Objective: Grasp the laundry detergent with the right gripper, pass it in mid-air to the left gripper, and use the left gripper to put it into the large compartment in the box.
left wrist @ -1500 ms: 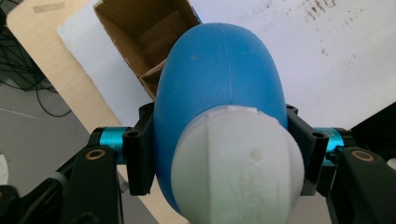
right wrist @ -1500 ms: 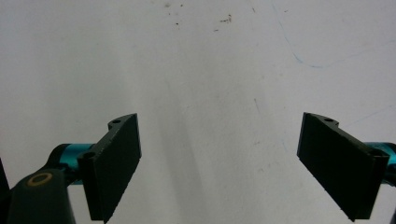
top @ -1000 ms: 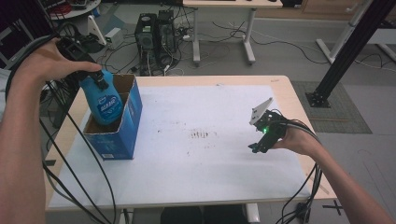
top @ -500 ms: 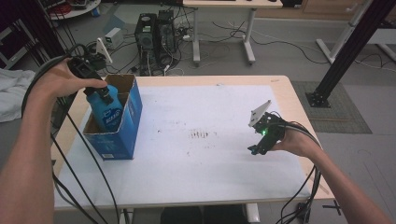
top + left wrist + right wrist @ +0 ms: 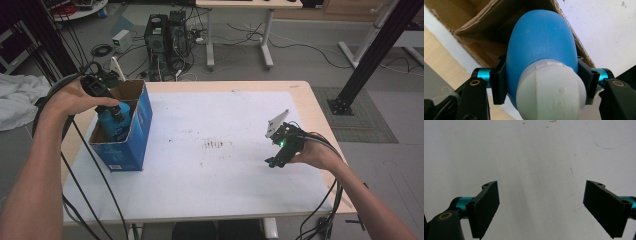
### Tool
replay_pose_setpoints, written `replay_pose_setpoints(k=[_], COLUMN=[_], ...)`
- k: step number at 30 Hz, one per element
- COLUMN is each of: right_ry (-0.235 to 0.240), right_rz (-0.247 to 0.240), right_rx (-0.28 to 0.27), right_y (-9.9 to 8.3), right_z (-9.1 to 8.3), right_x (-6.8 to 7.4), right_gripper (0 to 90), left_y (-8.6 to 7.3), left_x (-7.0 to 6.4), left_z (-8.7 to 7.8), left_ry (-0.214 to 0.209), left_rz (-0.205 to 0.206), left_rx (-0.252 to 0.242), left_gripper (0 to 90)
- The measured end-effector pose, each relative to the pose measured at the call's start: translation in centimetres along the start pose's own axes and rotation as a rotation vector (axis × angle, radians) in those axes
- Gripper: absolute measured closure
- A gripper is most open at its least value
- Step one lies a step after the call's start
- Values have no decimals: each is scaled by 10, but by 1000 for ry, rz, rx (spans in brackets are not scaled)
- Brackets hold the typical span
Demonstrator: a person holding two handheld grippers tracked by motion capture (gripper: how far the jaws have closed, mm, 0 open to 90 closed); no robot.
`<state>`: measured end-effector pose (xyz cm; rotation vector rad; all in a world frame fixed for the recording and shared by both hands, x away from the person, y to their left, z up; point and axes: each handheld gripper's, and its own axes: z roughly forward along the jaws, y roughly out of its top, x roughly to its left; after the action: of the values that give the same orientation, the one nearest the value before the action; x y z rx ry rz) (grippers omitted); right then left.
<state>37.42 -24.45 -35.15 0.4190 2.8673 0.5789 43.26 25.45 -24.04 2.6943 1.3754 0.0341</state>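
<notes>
**Blue bottle going into the box, right tongs idle**

The blue bottle (image 5: pixel 541 42), white cap (image 5: pixel 550 91) toward the camera, is sitting partly inside the open cardboard box (image 5: pixel 137 125) at the table's (image 5: pixel 225 200) left side. The left tongs (image 5: pixel 116 114) are clamping it just above the cap, a jaw pressing on each side. The box is standing close to the table's left edge. The right tongs (image 5: pixel 541 207) are hovering low over the white surface near the right edge, jaws spread wide and holding nothing. Bare table is lying between the two.
</notes>
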Motion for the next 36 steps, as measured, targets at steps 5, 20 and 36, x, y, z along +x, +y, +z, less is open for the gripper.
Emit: replay_pose_setpoints(k=[5, 20, 36], right_ry=[1, 9, 9], right_rz=[0, 9, 11], right_rx=[-1, 5, 4], right_y=[-1, -4, -5], right_z=[2, 6, 7], right_x=[0, 2, 2], right_gripper=[128, 128, 128], left_y=[-2, -5, -8], left_x=[1, -3, -2], left_z=[9, 23, 33], left_ry=[-6, 5, 1], left_rz=[20, 116, 150], left_rx=[3, 4, 13], left_gripper=[381, 381, 381])
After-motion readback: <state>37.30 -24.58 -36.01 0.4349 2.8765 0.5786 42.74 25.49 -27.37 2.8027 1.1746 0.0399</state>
